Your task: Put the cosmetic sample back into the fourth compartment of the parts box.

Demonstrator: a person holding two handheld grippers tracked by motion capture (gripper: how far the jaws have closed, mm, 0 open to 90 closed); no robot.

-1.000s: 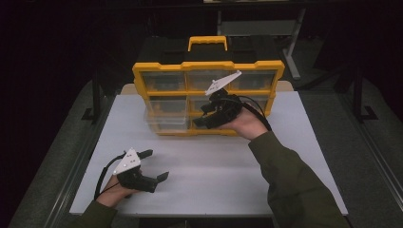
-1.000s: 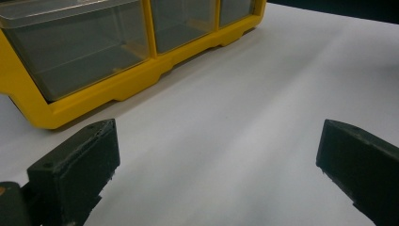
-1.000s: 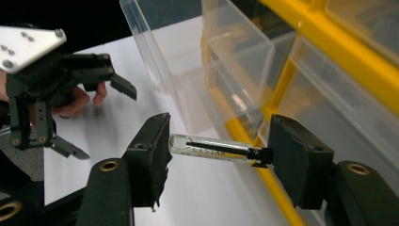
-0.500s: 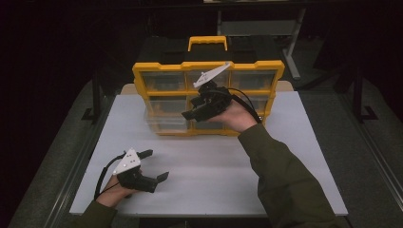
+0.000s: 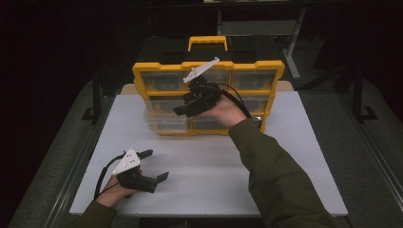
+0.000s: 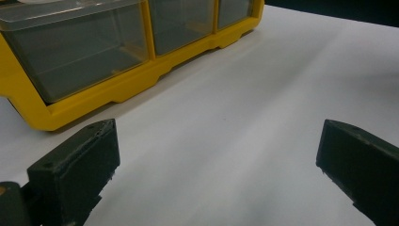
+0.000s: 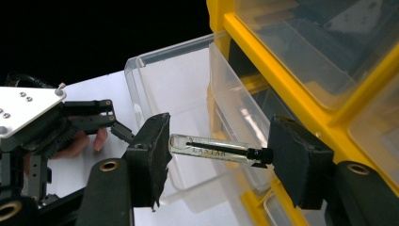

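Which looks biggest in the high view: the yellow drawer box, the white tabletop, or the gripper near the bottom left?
1. white tabletop
2. yellow drawer box
3. left gripper

The box stands farther from the camera, yet the order is plain.

Small clear vial [image 7: 219,149], right gripper view: dark capital lettering along its side, reads roughly "CASTAR"; first letter unsure, print small and half lost behind dark rod inside glass. Nothing else legible: no readable print on yellow organizer case [image 7: 301,101], its drawers, or table.
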